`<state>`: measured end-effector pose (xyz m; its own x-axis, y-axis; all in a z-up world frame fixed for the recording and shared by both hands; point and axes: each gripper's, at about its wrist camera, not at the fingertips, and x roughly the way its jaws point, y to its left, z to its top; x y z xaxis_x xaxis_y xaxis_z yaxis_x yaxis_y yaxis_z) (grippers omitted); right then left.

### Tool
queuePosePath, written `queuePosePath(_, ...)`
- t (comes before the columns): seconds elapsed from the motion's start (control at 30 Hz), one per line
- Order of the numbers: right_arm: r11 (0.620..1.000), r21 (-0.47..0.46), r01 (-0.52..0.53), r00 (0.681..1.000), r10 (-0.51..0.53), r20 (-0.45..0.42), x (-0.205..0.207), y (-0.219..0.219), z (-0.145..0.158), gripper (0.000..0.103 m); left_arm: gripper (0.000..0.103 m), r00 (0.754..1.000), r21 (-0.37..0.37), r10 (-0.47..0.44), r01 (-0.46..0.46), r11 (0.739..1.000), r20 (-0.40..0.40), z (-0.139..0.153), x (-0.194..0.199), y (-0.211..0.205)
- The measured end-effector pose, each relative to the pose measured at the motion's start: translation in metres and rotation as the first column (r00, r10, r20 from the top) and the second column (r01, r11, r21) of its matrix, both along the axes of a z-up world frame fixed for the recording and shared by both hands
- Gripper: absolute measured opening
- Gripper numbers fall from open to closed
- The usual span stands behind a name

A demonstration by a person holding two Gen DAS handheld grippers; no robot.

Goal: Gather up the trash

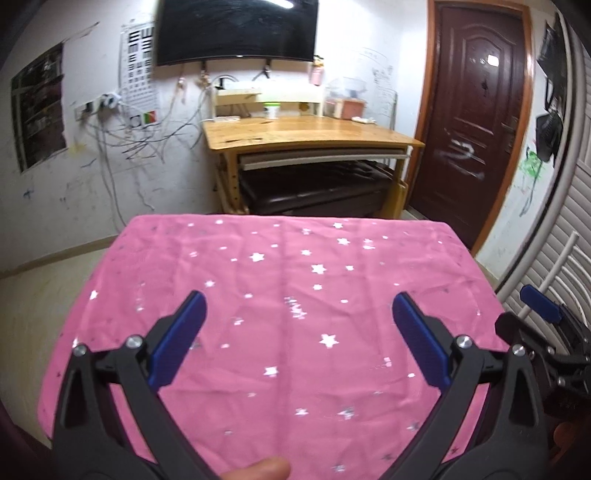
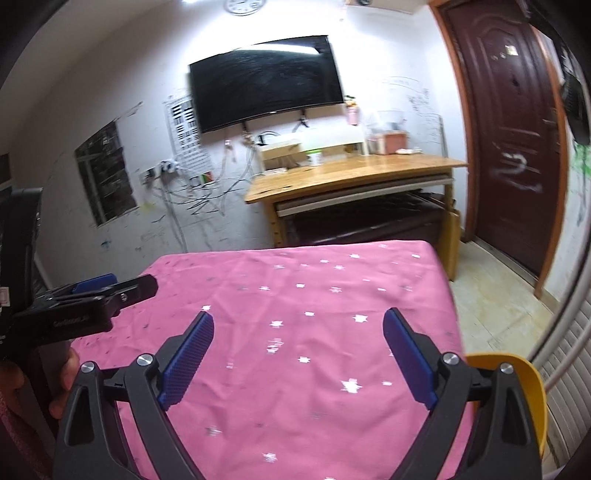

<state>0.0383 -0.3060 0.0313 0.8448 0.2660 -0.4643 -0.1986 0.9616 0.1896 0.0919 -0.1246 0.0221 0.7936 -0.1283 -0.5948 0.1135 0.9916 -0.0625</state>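
A table under a pink cloth with silver stars [image 1: 280, 280] [image 2: 314, 306] fills the lower half of both views; no trash shows on it. My left gripper [image 1: 299, 306] hovers over the cloth's near part, open, with nothing between its blue pads. It also appears from the side at the left of the right wrist view, as the left gripper [image 2: 110, 288]. My right gripper [image 2: 299, 325] is open and empty above the cloth. Its blue fingertip [image 1: 541, 304] pokes in at the right edge of the left wrist view. A yellow bin rim [image 2: 528, 391] sits below the table's right edge.
Beyond the table stands a wooden desk [image 1: 306, 133] [image 2: 351, 173] with small items, a dark bench under it, and a wall TV [image 1: 236, 29]. A brown door [image 1: 476, 110] is at the right. A hand [image 2: 66, 380] holds the left gripper's handle.
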Motion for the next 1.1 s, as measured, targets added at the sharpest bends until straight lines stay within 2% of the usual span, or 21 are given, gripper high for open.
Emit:
queuePosePath(0.27,0.998,-0.030,-0.063,0.998,0.064,0.010,0.002,0.040,0.003,0.087,0.097,0.998,-0.036,0.055,-0.055,0.998,-0.003,-0.002,-0.008,0.041)
queuePosePath(0.43,0.996,-0.040,-0.083,0.997,0.083,0.004,0.004,0.054,0.003,0.087,0.097,0.998,-0.037,0.067,-0.067,0.997,0.004,-0.002,-0.011,0.052)
queuePosePath(1.1,0.994,-0.044,-0.101,0.995,0.102,0.015,0.003,0.059,0.005,0.089,0.097,0.996,-0.045,0.083,-0.082,0.996,0.014,0.001,-0.017,0.065)
